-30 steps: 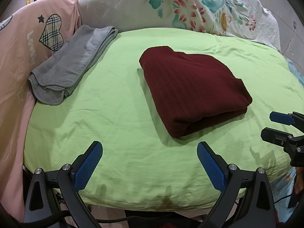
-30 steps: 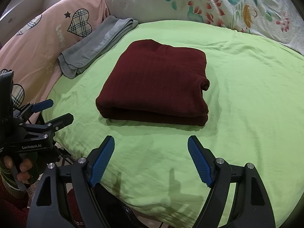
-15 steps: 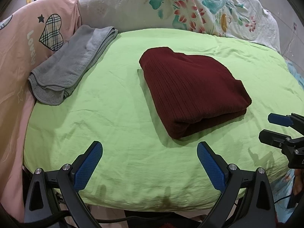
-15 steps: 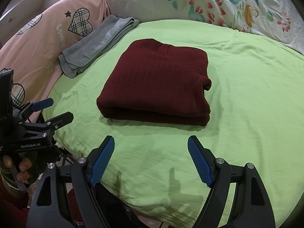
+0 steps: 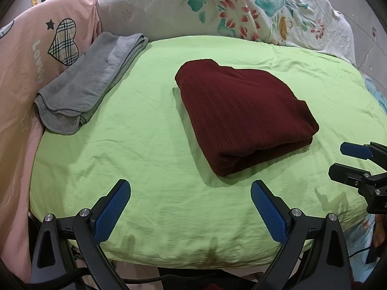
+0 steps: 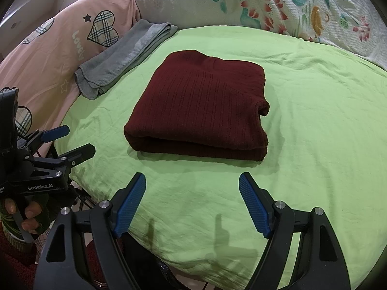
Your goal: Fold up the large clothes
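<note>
A dark red knitted sweater (image 5: 244,113) lies folded into a thick rectangle on the green sheet (image 5: 145,145); it also shows in the right wrist view (image 6: 203,106). My left gripper (image 5: 191,191) is open and empty, held back over the sheet's near edge, short of the sweater. My right gripper (image 6: 192,183) is open and empty, also short of the sweater's folded edge. The right gripper shows at the right edge of the left wrist view (image 5: 343,159), the left gripper at the left of the right wrist view (image 6: 75,142).
A folded grey towel (image 5: 89,84) lies at the sheet's far left. A pink quilt with plaid hearts (image 5: 36,48) lies to the left. A white floral pillow (image 5: 229,9) is behind. The sheet drops off at the near edge.
Both grippers have drifted back very slightly; the sweater sits a touch farther in view. Nothing was gripped or released.
</note>
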A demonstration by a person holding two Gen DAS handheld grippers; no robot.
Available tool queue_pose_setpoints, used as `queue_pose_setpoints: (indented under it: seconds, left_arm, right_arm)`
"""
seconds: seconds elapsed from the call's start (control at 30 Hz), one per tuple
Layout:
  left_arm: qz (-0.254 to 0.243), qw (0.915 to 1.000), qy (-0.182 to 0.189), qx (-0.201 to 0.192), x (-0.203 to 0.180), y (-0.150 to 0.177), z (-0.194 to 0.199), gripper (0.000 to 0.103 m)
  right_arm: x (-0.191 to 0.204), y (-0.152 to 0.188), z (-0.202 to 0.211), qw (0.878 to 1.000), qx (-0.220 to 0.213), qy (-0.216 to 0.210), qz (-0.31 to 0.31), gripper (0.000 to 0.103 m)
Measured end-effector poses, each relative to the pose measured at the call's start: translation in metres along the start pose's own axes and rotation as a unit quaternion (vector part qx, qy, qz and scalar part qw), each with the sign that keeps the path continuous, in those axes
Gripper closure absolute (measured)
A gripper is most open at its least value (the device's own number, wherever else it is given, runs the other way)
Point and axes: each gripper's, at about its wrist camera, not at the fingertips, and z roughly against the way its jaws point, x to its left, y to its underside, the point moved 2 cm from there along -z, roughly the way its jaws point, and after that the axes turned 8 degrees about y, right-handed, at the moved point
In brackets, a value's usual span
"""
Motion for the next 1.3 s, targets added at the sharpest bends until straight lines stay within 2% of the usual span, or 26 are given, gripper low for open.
queue_pose_setpoints:
  seconds: [0.9,1.3]
  left_arm:
    - [-0.002,1.0000,-0.002,-0.004,-0.004,-0.003,0.002,0.003]
    - [-0.007,0.9999,0.002,-0.012,-0.007,-0.013,0.002,0.003]
  right_arm:
    - [0.002,-0.005,0.003,1.000,-0.005,-0.004,0.005,0.023]
    - [-0.004,-0.019,0.001,1.000,-0.016,-0.006,0.007,0.023]
